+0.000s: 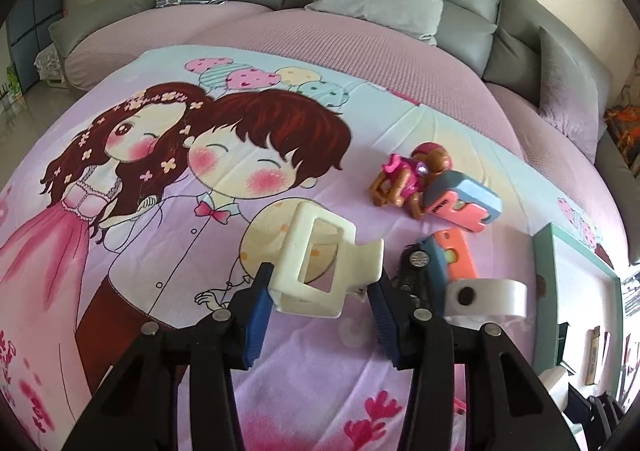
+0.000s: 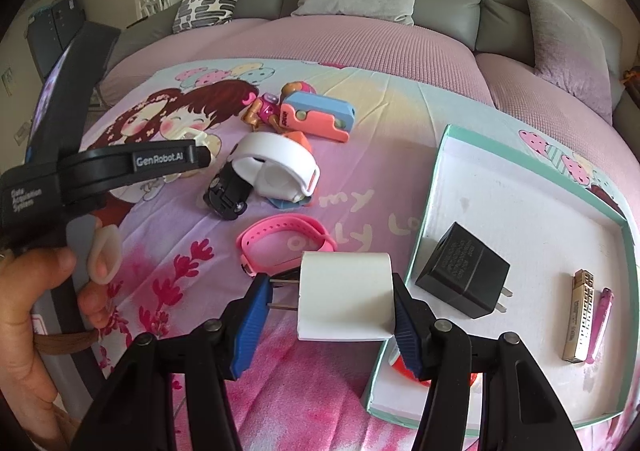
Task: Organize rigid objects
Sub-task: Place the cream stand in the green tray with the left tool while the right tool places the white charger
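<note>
My right gripper (image 2: 326, 305) clamps the white charger (image 2: 344, 297), lower centre | left gripper (image 1: 320, 293) grips the cream hair clip (image 1: 316, 263) | box lid (image 2: 436, 187) at right holds black adapter (image 2: 464, 281), lighter (image 2: 578, 315), pen (image 2: 600, 323) | watch (image 2: 280, 167), pink band (image 2: 286, 241), toys mid-frame still unsorted; I'd judge under half done.

- The orange object (image 2: 404, 369) in the tray (image 2: 520, 187) is mostly hidden behind the right gripper's finger.
- The black toy car (image 1: 414, 271) is partly covered by the white ring (image 1: 486, 297).
- Print on the black plug adapter (image 2: 464, 275) is too small to read.
</note>
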### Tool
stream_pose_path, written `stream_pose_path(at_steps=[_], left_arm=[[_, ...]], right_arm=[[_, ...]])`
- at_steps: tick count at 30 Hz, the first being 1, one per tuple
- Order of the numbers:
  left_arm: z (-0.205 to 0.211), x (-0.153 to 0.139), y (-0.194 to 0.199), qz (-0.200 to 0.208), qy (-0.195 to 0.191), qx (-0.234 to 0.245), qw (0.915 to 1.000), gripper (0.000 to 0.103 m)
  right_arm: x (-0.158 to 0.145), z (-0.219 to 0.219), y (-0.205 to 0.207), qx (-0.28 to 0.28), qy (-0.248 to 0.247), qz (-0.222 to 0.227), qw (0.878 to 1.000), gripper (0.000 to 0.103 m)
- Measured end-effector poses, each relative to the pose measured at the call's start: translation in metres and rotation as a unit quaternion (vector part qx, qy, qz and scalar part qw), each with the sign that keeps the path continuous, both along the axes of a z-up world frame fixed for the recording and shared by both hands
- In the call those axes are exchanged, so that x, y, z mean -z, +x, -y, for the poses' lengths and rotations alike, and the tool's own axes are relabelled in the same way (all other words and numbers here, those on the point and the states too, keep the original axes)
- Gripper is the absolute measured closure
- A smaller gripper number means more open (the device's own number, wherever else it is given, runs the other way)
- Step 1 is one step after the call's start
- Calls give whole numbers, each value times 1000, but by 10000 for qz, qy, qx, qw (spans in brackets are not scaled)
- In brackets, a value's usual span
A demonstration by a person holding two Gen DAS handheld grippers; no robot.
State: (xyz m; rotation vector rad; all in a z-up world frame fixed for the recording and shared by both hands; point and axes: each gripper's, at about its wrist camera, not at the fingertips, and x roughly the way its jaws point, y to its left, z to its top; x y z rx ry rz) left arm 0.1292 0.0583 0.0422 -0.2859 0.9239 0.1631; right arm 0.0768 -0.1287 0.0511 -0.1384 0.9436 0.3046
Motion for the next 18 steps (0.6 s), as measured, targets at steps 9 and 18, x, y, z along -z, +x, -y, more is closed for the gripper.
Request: stream_pose_path(at_steps=[9, 18], left_arm=[[9, -38, -18, 538, -77, 60, 9985, 55], [53, -60, -19, 887, -387, 707, 9928, 55]], right_arm=[[-26, 22, -4, 346, 259, 440, 9981, 43], [-27, 65, 8, 1090, 102, 545, 9925, 43]])
